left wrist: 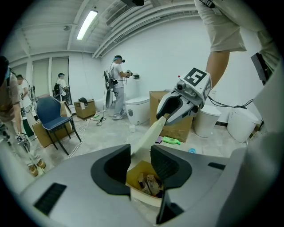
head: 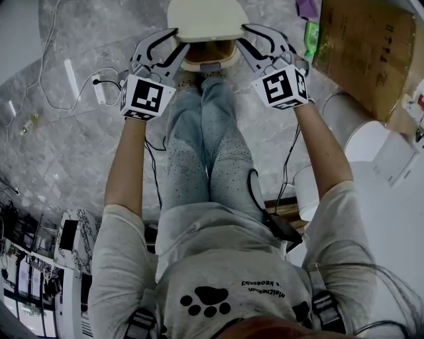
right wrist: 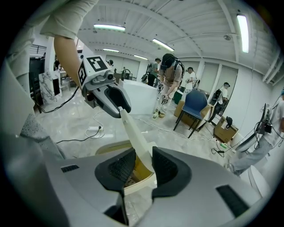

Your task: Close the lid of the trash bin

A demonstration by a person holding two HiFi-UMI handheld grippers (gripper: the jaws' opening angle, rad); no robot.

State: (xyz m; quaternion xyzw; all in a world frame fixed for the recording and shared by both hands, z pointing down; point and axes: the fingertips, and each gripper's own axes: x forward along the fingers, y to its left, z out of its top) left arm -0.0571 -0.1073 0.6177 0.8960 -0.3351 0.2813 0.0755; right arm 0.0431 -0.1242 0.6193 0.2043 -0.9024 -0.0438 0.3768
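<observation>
Grey marble floor (head: 73, 152) w/ cables and a power strip (head: 99, 89) at left; cardboard box (head: 361, 53) at far right. Trash bin (head: 228, 61) stands far ctr, just beyond the operator's knees (head: 205, 99). Its lid (head: 207, 20) is raised and tilted, so the bin mouth is uncovered and scraps (left wrist: 148, 184) show inside.

Left gripper (head: 177, 41) sits at the lid's left edge, right gripper (head: 244, 36) at the lid's right edge, approx. level w/ each other. Both point down and away from the operator.

Jaw state, both units: part-open, lid edge standing btwn the pads w/ a gap beside it, pads not clamped on it
</observation>
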